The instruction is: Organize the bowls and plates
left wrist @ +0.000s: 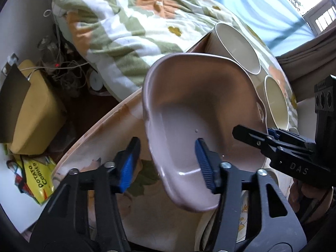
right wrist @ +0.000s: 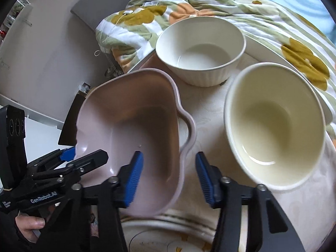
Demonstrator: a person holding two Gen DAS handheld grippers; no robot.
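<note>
A glossy pink handled bowl [right wrist: 130, 138], squarish with a scalloped rim, hangs tilted above a floral plate [left wrist: 117, 189]. The left gripper [left wrist: 166, 166] spreads wide across its rim, seemingly without pinching. The right gripper [right wrist: 169, 180] also gapes wide, straddling the bowl's wall. Beside it stand two cream bowls, one smooth [right wrist: 275, 130], one ribbed [right wrist: 201, 48].

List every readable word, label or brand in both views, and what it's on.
"POTATO CORNER": yellow snack bag lying left of the table.
"DAS": body of the right gripper, seen in the left wrist view.
"GenRobot.AI": body of the left gripper, seen in the right wrist view; the smaller print beside it is unreadable.
</note>
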